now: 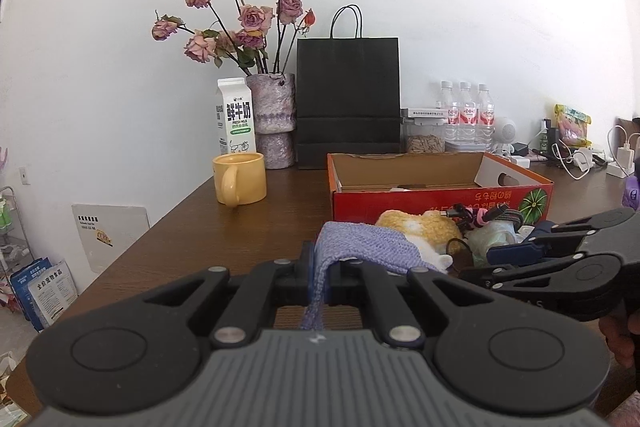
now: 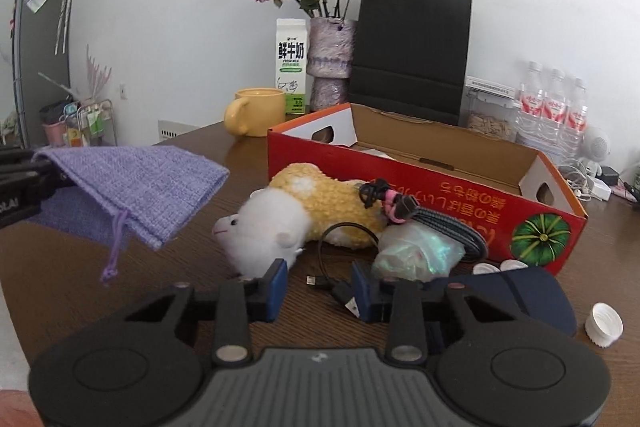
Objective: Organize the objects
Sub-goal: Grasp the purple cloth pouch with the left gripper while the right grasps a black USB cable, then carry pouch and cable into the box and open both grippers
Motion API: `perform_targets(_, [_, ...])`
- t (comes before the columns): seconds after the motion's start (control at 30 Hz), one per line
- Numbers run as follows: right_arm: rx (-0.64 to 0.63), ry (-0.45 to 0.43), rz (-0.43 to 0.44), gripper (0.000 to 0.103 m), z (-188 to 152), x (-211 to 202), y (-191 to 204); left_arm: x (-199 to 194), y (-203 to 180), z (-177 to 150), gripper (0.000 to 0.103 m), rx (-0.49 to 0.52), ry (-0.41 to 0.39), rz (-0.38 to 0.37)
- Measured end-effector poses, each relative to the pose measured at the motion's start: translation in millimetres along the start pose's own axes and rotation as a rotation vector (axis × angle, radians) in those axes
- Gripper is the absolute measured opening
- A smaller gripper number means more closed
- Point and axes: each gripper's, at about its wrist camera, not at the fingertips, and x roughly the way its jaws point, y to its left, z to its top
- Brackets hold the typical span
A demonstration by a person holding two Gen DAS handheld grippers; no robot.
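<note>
The left gripper [image 1: 320,277] pinches the limp lavender drawstring pouch [image 2: 132,183] at its mouth edge, the sensible hold. The right gripper [image 2: 320,291] stands part open over a thin USB cable [image 2: 332,287], gripping nothing.

Purple knit pouch [image 1: 360,243] between left gripper [image 1: 320,277] pads

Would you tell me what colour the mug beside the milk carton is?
The mug is yellow, clearest in the left wrist view.
</note>
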Motion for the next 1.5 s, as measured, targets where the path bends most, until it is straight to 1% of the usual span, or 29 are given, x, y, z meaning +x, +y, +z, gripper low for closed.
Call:
perform_targets(0.1, [-0.053, 0.027, -0.026, 0.030, 4.6, 18.2, 5.4, -1.1, 10.8, -0.9, 0.005, -0.019, 0.000, 0.014])
perform_targets(0.23, [-0.072, 0.076, -0.021, 0.028, 8.9, 39.7, 2.8, -1.3, 17.1, -3.4, 0.005, -0.034, 0.005, 0.019])
perform_targets(0.33, [-0.065, 0.097, 0.013, 0.004, 8.7, 47.2, 4.0, 0.5, 19.5, -3.9, 0.005, -0.044, 0.007, 0.018])
perform_targets(0.4, [-0.058, 0.077, 0.038, 0.002, 5.9, 42.7, 5.0, 1.4, 20.8, -4.7, 0.005, -0.047, 0.010, 0.016])
perform_targets(0.47, [-0.038, 0.041, 0.043, 0.002, 3.8, 31.8, 4.1, 2.2, 21.2, -4.8, 0.005, -0.049, 0.013, 0.016])
perform_targets(0.73, [0.087, -0.125, 0.067, 0.002, 4.4, -32.3, -19.3, 2.2, 9.9, 0.8, 0.005, -0.039, 0.000, -0.006])
perform_targets(0.83, [0.109, -0.183, 0.050, 0.002, 9.9, -50.6, -29.7, 3.8, 1.9, 5.5, 0.005, -0.027, -0.009, -0.020])
perform_targets(0.97, [0.136, -0.238, 0.024, 0.002, 14.8, -64.5, -44.7, 8.0, -11.0, 14.1, 0.005, -0.012, -0.024, -0.041])
perform_targets(1.1, [0.154, -0.269, 0.008, 0.002, 21.1, -65.6, -59.1, 16.5, -23.3, 26.5, 0.005, 0.000, -0.051, -0.053])
perform_targets(1.23, [0.171, -0.295, -0.012, 0.002, 31.9, -57.3, -72.8, 30.9, -35.4, 39.2, 0.005, 0.003, -0.073, -0.065])
perform_targets(1.5, [0.199, -0.339, -0.045, 0.002, 58.5, -23.7, -99.9, 74.7, -59.9, 67.5, 0.005, -0.014, -0.101, -0.087])
